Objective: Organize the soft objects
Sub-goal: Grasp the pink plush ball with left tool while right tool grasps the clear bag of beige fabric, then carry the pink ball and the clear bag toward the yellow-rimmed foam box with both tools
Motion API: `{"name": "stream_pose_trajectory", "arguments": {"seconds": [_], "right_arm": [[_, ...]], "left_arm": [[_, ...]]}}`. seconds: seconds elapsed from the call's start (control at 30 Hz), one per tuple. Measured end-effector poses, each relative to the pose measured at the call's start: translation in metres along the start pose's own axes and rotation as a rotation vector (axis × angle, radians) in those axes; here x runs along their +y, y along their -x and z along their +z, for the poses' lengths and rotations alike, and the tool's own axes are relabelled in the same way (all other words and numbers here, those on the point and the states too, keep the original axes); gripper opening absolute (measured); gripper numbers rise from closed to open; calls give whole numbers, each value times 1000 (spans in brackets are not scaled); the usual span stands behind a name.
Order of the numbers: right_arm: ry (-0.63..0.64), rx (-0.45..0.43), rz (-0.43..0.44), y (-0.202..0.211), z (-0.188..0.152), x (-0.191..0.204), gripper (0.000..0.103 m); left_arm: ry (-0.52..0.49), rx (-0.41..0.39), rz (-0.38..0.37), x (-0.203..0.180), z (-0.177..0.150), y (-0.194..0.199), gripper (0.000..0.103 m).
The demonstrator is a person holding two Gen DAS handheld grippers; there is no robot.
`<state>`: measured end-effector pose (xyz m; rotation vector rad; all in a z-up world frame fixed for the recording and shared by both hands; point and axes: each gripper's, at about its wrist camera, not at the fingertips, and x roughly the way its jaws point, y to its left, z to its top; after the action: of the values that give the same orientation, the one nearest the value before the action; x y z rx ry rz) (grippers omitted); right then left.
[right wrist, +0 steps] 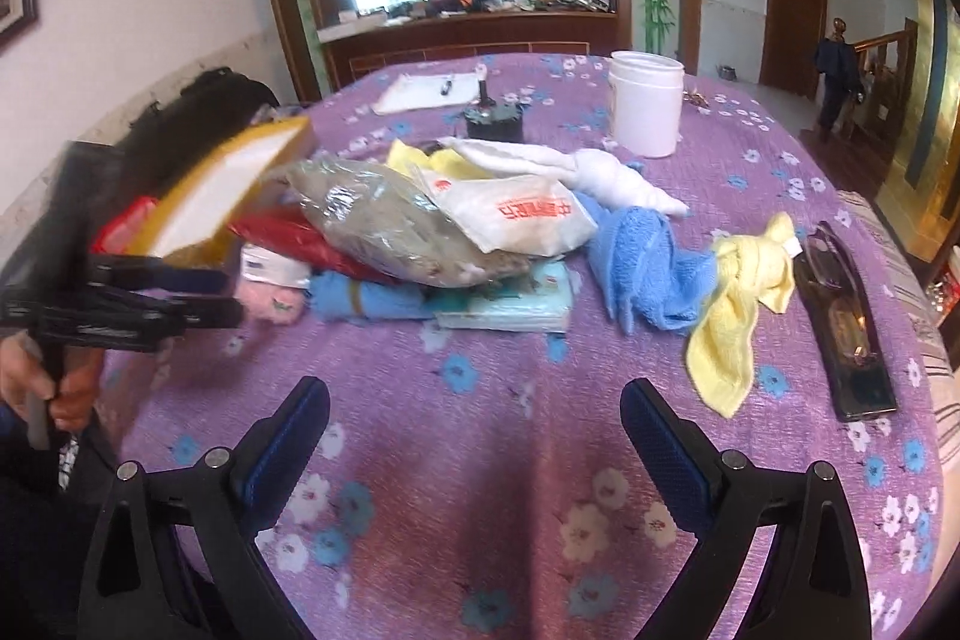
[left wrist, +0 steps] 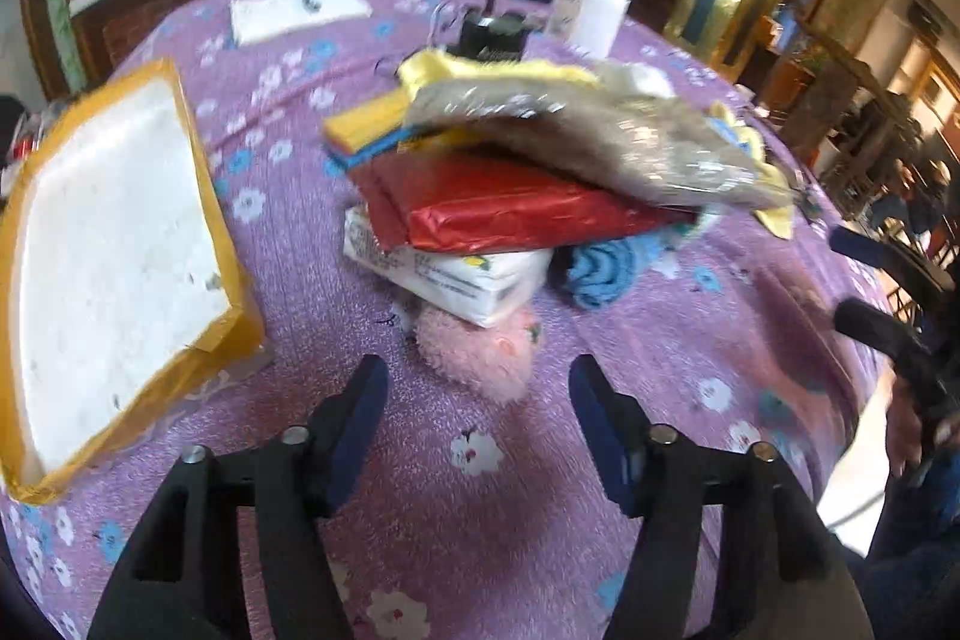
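My table (right wrist: 480,400) with its purple flowered cloth fills both views. At its left edge sits the box (left wrist: 114,256), a white tray with yellow-taped walls, apparently empty and a likely home for the soft things. Mid-table is the heap: a clear bag (left wrist: 576,136) of grey stuff on top, a red pack (left wrist: 510,208) under it, a tissue pack (left wrist: 456,280) lower still, and yellow cloth behind. In the right view a white printed pouch (right wrist: 516,214) leans on the heap, with a white rolled cloth (right wrist: 606,178) beyond. A blue towel (right wrist: 642,268) lies right of the heap, touching a knotted yellow cloth (right wrist: 744,292). The pink plush (left wrist: 480,352) peeks out from under the tissue pack, near my left gripper (left wrist: 474,394).

That gripper hangs just short of the plush, jaws partly open, gripping nothing. My right gripper (right wrist: 474,418) hovers over bare cloth, jaws wide, also empty.

What worries me: the plush is pinned under the stack, so pulling it could tip the tissue pack and slide the red pack and bag off. The slick bag may slip from the pads. The towel and yellow cloth touch, so lifting one may drag the other toward the dark tray (right wrist: 852,328) by the table's edge. Both views are blurred, so my aim is uncertain.
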<state>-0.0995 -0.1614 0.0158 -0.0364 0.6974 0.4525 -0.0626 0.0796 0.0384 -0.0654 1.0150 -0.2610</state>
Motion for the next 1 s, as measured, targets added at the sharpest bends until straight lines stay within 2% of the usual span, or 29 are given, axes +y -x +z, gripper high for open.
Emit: {"name": "stream_pose_trajectory", "arguments": {"seconds": [0.13,0.23,0.3,0.33,0.43,0.63,0.77,0.83,1.0], "right_arm": [[-17,-1,18,-2,2,-11,99],[-35,-2,25,-2,-1,-14,99],[-47,-8,34,0,-2,-15,99],[-48,-11,39,2,-3,-14,99],[-45,-10,49,2,-3,-13,99],[-32,7,95,-4,5,-3,99],[-5,1,152,-6,23,13,97],[20,-4,182,-5,38,22,85],[183,-10,199,-15,84,50,82]], "left_arm": [[43,11,25,0,14,-13,62],[21,31,45,-6,22,-27,63],[4,53,65,-12,23,-34,46],[3,67,61,-15,21,-37,41],[-40,47,91,-22,13,-33,40],[-57,3,14,-20,-5,-4,38],[-51,-60,-16,-11,-8,24,38],[-45,-90,-21,-5,-7,35,38],[2,-119,-27,13,-9,45,38]]}}
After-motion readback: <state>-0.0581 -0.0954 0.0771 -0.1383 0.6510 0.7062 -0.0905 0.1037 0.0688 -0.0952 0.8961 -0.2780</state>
